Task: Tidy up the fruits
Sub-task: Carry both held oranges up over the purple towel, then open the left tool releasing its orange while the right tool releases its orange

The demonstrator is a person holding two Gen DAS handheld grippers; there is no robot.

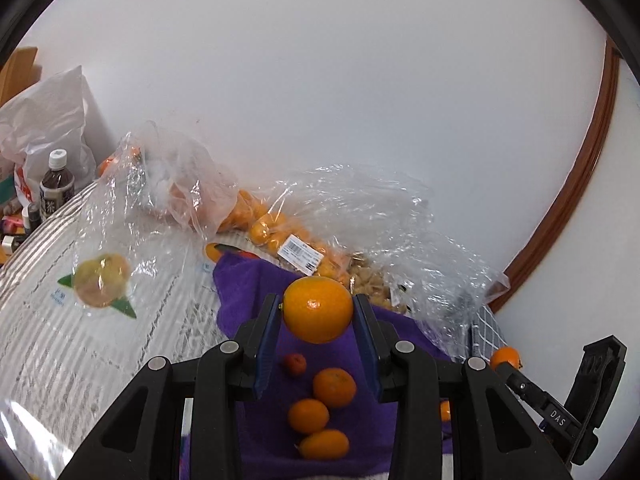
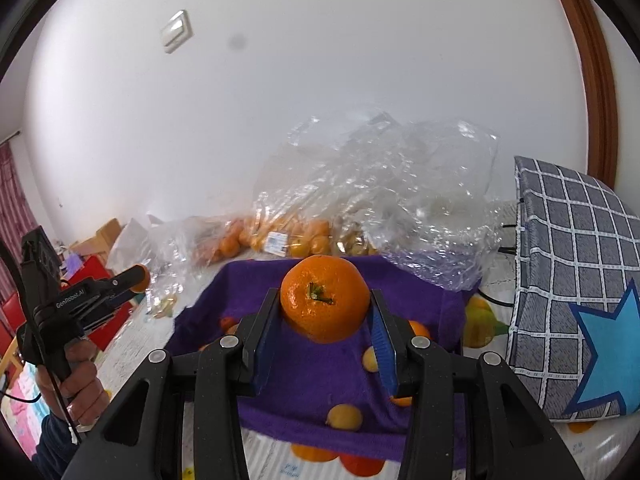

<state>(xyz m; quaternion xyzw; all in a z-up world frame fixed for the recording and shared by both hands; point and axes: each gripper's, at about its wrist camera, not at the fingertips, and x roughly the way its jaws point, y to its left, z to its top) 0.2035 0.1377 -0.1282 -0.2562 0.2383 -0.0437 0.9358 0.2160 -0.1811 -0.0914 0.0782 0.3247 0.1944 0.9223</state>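
My left gripper (image 1: 317, 312) is shut on a smooth orange kumquat (image 1: 318, 309), held above the purple towel (image 1: 248, 284). Several small orange fruits (image 1: 334, 386) and a small red one (image 1: 295, 363) lie on the towel below it. My right gripper (image 2: 325, 309) is shut on a tangerine (image 2: 325, 304) with a green stem, held above the same towel (image 2: 312, 364). Small yellow fruits (image 2: 345, 416) lie on the towel under it. The left gripper also shows at the left of the right wrist view (image 2: 138, 278), with its fruit.
Clear plastic bags of oranges (image 1: 276, 232) and crumpled plastic (image 2: 380, 192) lie at the back against the white wall. A checked cushion (image 2: 572, 280) stands at right. A dark bottle (image 1: 56, 190) and a white bag (image 1: 44, 120) stand at left.
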